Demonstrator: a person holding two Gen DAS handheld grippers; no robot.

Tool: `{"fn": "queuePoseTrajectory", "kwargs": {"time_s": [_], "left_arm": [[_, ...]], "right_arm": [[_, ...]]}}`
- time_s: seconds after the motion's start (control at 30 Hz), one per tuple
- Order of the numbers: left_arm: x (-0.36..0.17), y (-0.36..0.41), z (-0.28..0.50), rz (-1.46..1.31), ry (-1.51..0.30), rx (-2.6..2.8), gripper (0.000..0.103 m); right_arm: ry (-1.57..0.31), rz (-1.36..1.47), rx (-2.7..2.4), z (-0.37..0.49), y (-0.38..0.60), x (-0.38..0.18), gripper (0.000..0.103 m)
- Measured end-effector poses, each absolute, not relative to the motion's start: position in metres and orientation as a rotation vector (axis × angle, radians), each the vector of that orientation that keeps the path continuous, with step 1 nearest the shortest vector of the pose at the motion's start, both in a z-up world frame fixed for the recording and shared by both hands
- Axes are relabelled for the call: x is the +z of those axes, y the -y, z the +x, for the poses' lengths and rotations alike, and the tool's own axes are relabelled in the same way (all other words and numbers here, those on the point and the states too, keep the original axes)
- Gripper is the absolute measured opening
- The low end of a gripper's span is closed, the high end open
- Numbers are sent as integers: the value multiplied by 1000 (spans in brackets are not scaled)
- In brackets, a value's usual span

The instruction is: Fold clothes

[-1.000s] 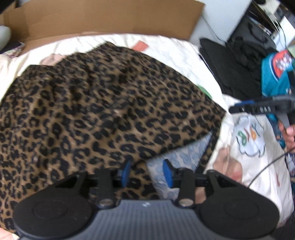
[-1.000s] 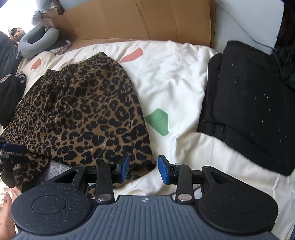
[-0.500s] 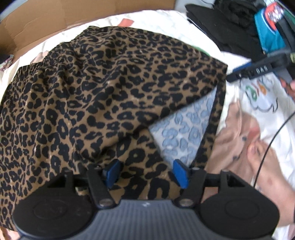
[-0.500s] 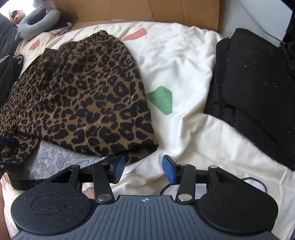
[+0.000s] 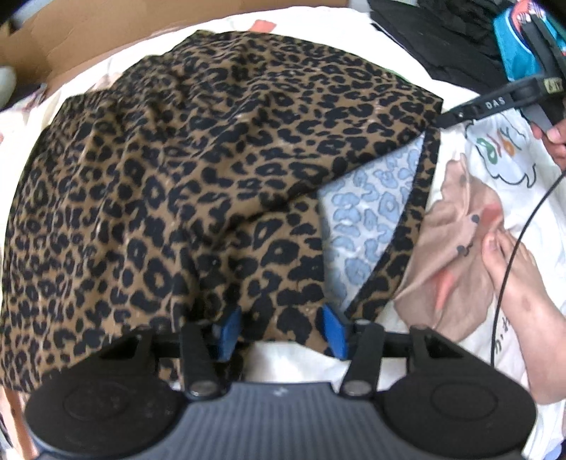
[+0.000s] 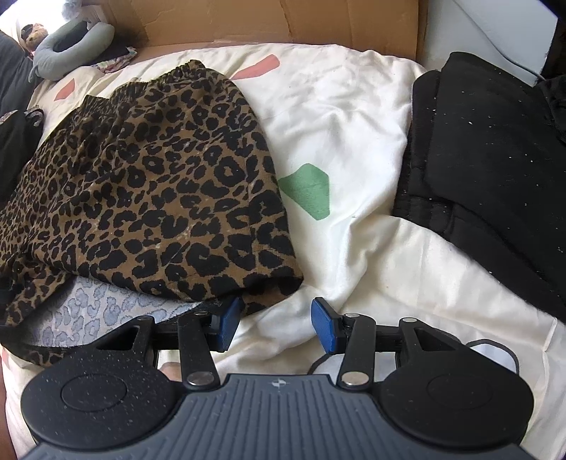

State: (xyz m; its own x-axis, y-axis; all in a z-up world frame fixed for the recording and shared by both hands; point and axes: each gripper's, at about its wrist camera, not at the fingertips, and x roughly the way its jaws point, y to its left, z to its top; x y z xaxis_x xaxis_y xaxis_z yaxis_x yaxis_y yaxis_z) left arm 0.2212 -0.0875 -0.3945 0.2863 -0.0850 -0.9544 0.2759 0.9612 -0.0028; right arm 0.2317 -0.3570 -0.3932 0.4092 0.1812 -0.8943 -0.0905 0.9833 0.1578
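A leopard-print skirt [image 5: 212, 159] lies spread on the white bed sheet [image 6: 353, 106], with its pale blue inner side [image 5: 371, 212] showing where the near corner is turned up. My left gripper [image 5: 279, 329] points down at the near hem. Its jaws are closing with a fold of leopard fabric between the blue pads, and no firm pinch shows. My right gripper [image 6: 276, 327] is open low over the sheet at the skirt [image 6: 141, 177] corner, its left pad beside the hem. The right gripper's finger [image 5: 491, 104] also shows in the left wrist view at that corner.
Folded black clothes [image 6: 495, 159] lie on the right of the bed. A cardboard sheet [image 6: 283, 21] stands along the far edge, with a grey neck pillow [image 6: 70, 46] at far left. A bare foot [image 5: 513, 276] and a thin cable [image 5: 509, 254] are near the skirt's right side.
The left gripper slid toward the skirt's near hem, which now sits between its pads; its jaws widened, then narrowed. The right gripper sank to the skirt's corner and its jaws opened wider.
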Motion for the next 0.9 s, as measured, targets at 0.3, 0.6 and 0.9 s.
{"fn": "queuePoseTrajectory", "kwargs": {"time_s": [0.3,0.6,0.9], "left_arm": [[-389,67,211,37,-1269,-268,46],[-394,64,205,11,-1274,-265,33],[-373,82,209,130,-1206,-269,46]], "right_arm": [[-1122,110,169,230,365,-393,51],[-1118,110,167,230,366,-395,51],[-1122,98,164,232,362,-396,51]]}}
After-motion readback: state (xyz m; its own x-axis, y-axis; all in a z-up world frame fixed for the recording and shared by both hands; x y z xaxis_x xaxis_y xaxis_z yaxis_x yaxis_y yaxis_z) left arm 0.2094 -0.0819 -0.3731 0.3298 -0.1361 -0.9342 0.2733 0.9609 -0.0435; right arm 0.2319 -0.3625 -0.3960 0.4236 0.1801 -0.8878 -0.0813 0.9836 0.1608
